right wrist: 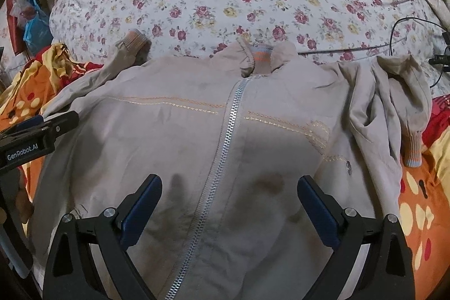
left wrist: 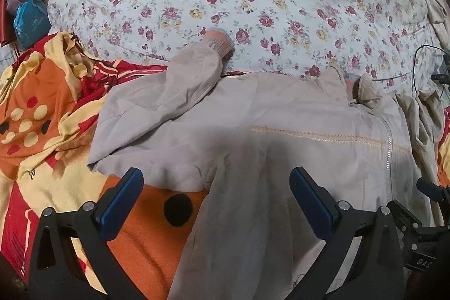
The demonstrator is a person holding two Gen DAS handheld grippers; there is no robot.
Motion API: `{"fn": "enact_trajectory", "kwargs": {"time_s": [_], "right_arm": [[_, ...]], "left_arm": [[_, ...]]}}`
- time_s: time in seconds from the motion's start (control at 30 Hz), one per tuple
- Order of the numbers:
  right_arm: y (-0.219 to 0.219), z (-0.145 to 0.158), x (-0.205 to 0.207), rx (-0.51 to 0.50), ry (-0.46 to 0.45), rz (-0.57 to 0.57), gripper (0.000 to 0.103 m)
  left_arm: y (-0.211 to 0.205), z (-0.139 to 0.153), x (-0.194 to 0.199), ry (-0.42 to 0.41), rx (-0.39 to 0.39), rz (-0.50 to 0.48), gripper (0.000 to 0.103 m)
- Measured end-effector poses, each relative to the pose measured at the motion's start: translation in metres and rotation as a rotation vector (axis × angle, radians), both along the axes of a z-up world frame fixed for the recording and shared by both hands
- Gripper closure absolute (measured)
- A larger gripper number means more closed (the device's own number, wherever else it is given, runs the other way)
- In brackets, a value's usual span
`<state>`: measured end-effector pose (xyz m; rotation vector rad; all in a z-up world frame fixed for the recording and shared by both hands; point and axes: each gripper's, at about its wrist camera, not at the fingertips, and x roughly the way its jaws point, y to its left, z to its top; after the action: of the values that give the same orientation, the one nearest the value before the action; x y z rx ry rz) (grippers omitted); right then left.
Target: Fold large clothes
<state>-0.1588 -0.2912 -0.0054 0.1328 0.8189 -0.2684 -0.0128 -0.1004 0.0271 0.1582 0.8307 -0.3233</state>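
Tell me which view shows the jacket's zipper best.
The right wrist view: the zipper runs nearly its whole length down the jacket. The left wrist view catches only a short stretch near its right edge.

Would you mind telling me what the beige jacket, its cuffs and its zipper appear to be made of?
The beige jacket looks like a thin woven fabric, matte, probably cotton or a blend: it creases softly and shows no sheen. The cuffs look like ribbed knit, with vertical ribs and orange and blue stripes. The zipper has shiny silvery teeth, likely metal, though silver plastic is possible.
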Motion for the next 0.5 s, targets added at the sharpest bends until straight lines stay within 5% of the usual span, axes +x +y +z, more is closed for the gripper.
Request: {"fn": "enact_trajectory", "kwargs": {"time_s": [0.5], "right_arm": [[-0.0040, -0.0041, 0.0006, 0.005, 0.021, -0.033, 0.005]], "left_arm": [[-0.0002, -0.0019, -0.0005, 0.005, 0.004, -0.002, 0.000]]}}
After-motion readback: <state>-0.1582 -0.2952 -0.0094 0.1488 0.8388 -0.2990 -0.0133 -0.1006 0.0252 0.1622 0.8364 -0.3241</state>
